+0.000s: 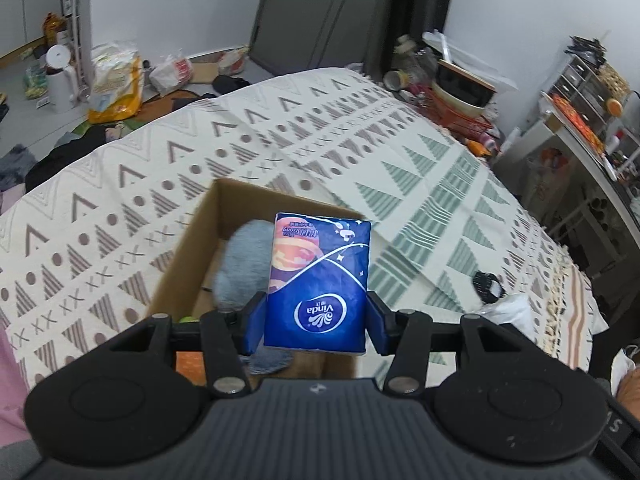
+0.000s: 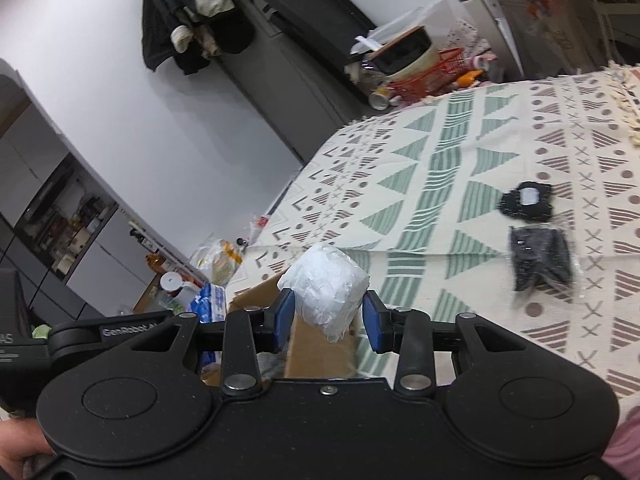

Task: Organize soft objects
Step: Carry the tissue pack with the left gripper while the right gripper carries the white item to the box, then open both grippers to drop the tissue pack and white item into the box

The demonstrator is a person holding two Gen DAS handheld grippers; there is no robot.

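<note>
My left gripper (image 1: 316, 326) is shut on a blue Vinda tissue pack (image 1: 320, 280), held upright over a cardboard box (image 1: 188, 252) on the patterned bedspread (image 1: 280, 136). Inside the box lies a grey fluffy item (image 1: 242, 264). My right gripper (image 2: 327, 322) is shut on a white roll wrapped in plastic (image 2: 326, 292), held above the same box (image 2: 320, 350), whose edge shows under the fingers. Two black soft items lie on the bedspread to the right: a small black bundle with a white tag (image 2: 527, 199) and a black bagged item (image 2: 540, 258).
The bedspread (image 2: 460, 184) covers a bed. Beyond its far edge are a red basket with clutter (image 2: 436, 68), shelves (image 1: 584, 92) and bags on the floor (image 1: 116, 80). A white bag (image 1: 508, 310) lies at the bed's right edge.
</note>
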